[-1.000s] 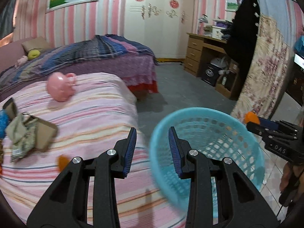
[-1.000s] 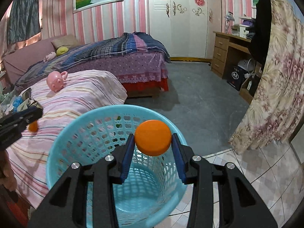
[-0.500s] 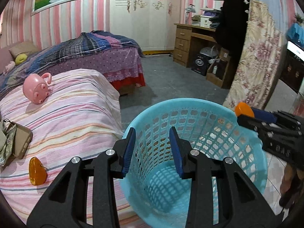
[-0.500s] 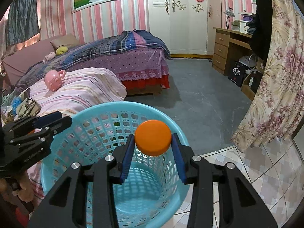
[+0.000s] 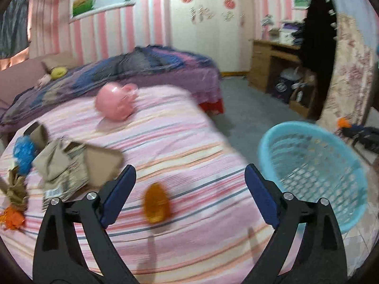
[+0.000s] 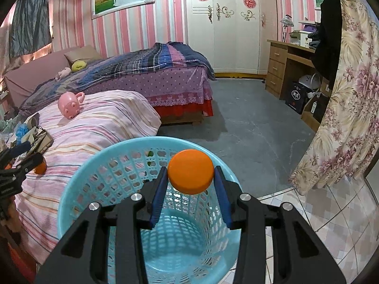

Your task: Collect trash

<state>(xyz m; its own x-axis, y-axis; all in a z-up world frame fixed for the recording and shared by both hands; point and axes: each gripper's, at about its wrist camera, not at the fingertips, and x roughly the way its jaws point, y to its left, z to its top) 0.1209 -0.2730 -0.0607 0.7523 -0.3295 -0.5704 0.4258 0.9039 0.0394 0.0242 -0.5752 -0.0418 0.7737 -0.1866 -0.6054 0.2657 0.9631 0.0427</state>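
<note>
The striped bed [image 5: 180, 142] lies below and ahead of the left claw [image 5: 189, 189]. The blue basket [image 6: 99, 172] stands directly beneath the right claw [image 6: 190, 184], and to the right of the left claw. The right claw grips an orange disc [image 6: 190, 171] between its pads, above the basket opening. The left claw's jaws have just been opening and stand wide, empty; an orange piece of trash [image 5: 156, 203] lies on the bed just ahead, between them.

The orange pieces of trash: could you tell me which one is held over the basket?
The round orange lid, clamped in the right hand-held gripper above the blue basket. The amber piece lies on the striped bed.
</note>
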